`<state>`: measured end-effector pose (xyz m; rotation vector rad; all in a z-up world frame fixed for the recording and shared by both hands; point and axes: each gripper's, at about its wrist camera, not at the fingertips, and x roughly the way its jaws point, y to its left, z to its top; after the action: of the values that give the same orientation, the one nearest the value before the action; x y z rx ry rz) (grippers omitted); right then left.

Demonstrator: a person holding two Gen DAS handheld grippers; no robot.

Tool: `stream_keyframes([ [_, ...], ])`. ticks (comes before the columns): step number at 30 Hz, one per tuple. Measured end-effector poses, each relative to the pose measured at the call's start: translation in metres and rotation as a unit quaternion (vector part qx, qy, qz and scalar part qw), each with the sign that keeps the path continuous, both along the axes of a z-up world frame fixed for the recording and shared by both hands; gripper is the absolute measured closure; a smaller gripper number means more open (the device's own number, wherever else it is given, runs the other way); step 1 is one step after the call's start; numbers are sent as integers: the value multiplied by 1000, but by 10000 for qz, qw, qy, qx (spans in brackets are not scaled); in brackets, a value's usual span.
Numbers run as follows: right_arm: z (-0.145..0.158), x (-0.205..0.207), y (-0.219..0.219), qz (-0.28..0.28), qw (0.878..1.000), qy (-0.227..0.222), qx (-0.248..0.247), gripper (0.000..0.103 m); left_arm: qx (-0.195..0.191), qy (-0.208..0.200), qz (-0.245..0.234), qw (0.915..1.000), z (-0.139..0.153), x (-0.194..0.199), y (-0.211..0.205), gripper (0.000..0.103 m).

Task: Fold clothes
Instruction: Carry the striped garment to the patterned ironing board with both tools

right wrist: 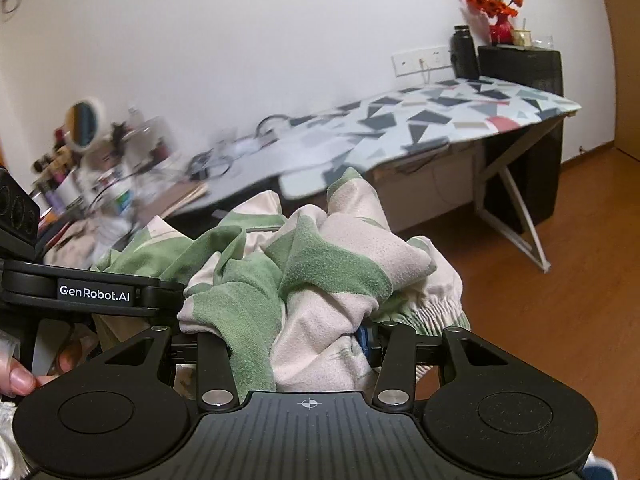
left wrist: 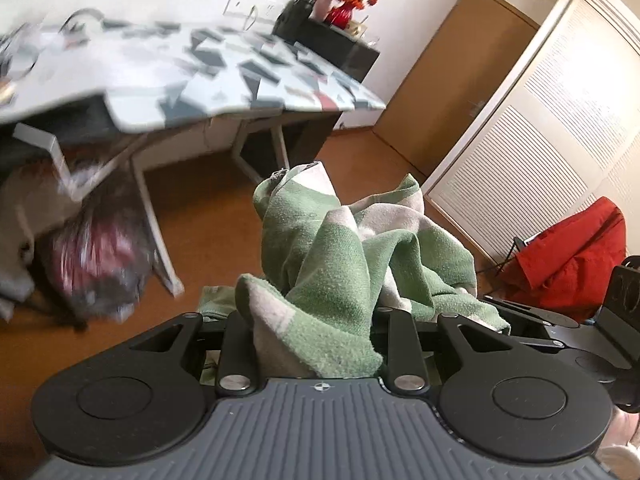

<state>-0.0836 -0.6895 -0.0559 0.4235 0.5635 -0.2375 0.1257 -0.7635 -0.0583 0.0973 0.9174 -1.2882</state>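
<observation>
Both tools are clenched on one bunched garment, green with pale patches, and it hangs in the air between them with nothing under it but the floor [left wrist: 224, 208]. The left tool [left wrist: 316, 332] has a thick wad of the garment [left wrist: 344, 256] jammed between its fingers; the right tool [right wrist: 304, 340] bites another wad of the same cloth, with an elastic gathered band showing at its right edge. The fingertips of both are buried in fabric, so I cannot tell how deep either bite goes.

The counter [right wrist: 440, 116], with its patterned cover, stands ahead and is not yet under the load. Its far left end is crowded with bottles [right wrist: 60, 176], cables [right wrist: 212, 164] and a round mirror [right wrist: 82, 124].

My worry is the grip itself. Each tool seems to hold a random clump rather than a hem or corner, so when the garment is laid down it may land as a heap that needs a fresh grasp before any fold can start. A loose fold could also slip out and trail to the floor, or catch the counter's near edge as it comes over.

The background is smeared, which suggests quick travel; a swing too far left could sweep the clutter. The tools sit close together, the left one visible just beside the right, so they could knock each other when spreading the cloth.
</observation>
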Motion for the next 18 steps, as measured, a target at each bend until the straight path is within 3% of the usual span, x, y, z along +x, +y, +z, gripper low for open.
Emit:
stream_keyframes([
  [8,24,187,-83,93,9996,-221,-167,63,-245,-231,-13,9994,23,145,-114,75],
  [13,37,259,-121,-79,9986,-308,-428,63,-430,-265,-70,9987,30,194,-175,75],
  [18,59,307,-159,19,9966,-354,-750,63,-761,-265,-38,9967,40,226,-227,75],
])
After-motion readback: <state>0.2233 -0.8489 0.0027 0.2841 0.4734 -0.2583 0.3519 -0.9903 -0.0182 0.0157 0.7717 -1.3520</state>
